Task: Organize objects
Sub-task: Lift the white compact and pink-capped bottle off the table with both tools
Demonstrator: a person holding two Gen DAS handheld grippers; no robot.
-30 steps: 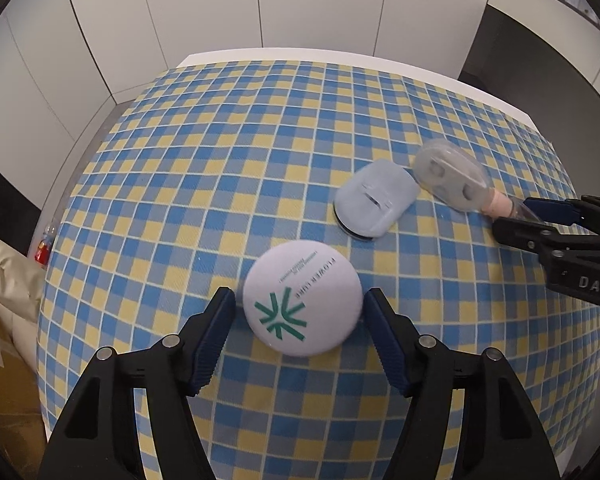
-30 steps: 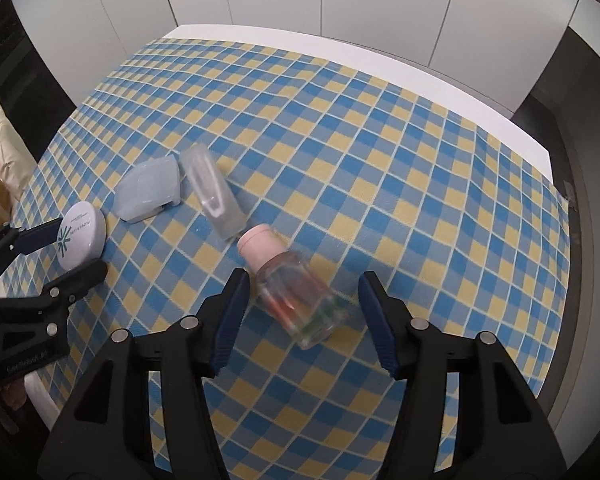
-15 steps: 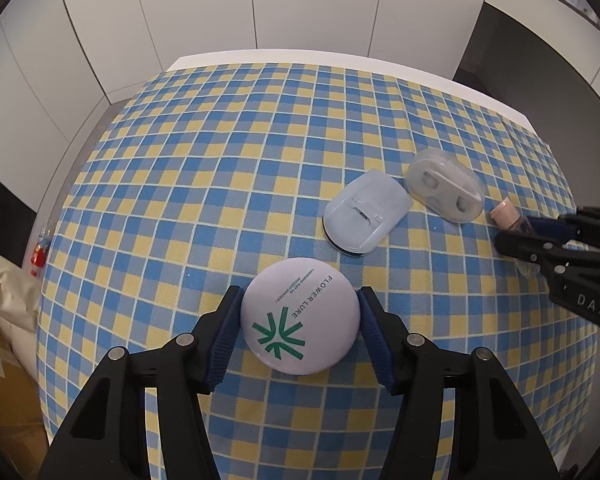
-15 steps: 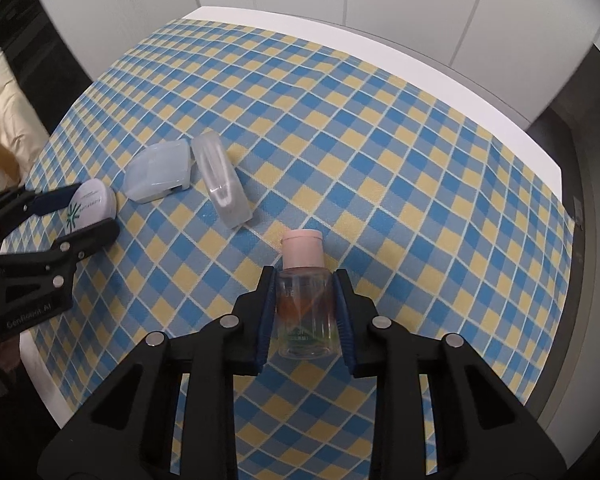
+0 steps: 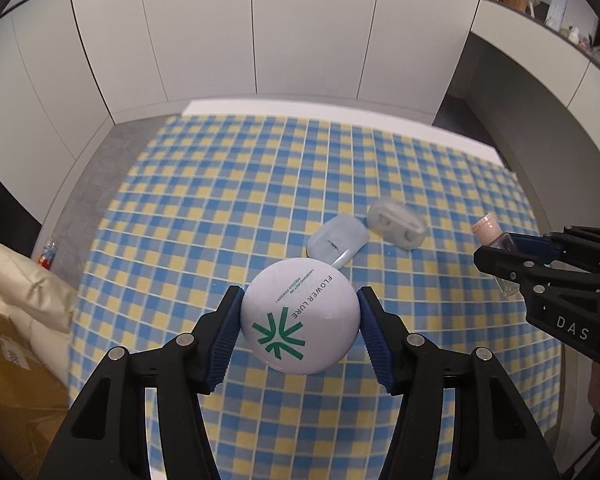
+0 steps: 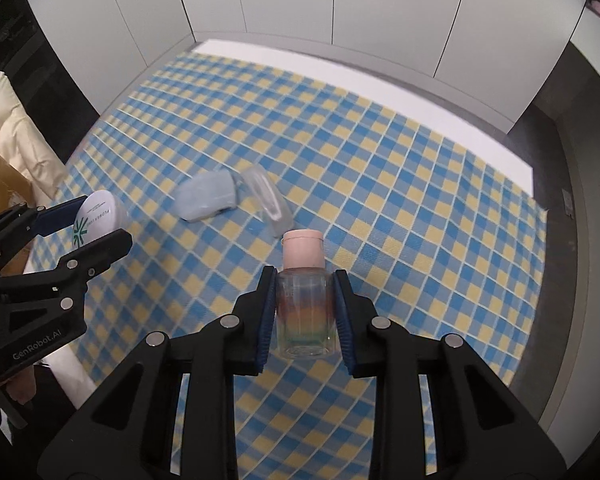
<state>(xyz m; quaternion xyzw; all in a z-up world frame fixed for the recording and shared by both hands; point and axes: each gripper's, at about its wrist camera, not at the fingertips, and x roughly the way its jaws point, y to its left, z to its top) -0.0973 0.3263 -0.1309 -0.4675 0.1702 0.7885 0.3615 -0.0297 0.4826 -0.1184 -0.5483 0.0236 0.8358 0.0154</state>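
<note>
— Two tools, both loaded. What does the left tool (image 5: pixel 299 322) have?

— Its blue pads press on either side of a round white compact with a green star logo (image 5: pixel 299 321), and the compact hangs clear above the tabletop covered in a blue-and-yellow checked cloth (image 5: pixel 228 200). From the right wrist view the same compact (image 6: pixel 96 220) shows edge-on between the black fingers at the far left.

— And the right tool (image 6: pixel 305 308)?

— Narrow, its jaws clamped on a small clear bottle with a pink cap (image 6: pixel 305 304). The cap points away from the camera, past the fingertips, and layered orange-to-green colour shows through the bottle's body. It too is off the cloth. In the left wrist view the bottle (image 5: pixel 494 240) pokes out of the tool at the right edge, pink cap uppermost.

— What lies on the tabletop itself?

— Two things, close together near the middle. A pale blue rounded plastic case (image 6: pixel 208 196) lies flat, and just beside it, on its right in the right wrist view, lies a clear plastic case (image 6: pixel 270 200). Whether they touch I cannot tell; both are a little blurred.

— Beyond the tabletop?

— White wall panels (image 5: pixel 312 28) behind the far edge. A cream cushion (image 5: pixel 16 284) and a brown cardboard box (image 5: pixel 12 364) sit off the left side.
</note>
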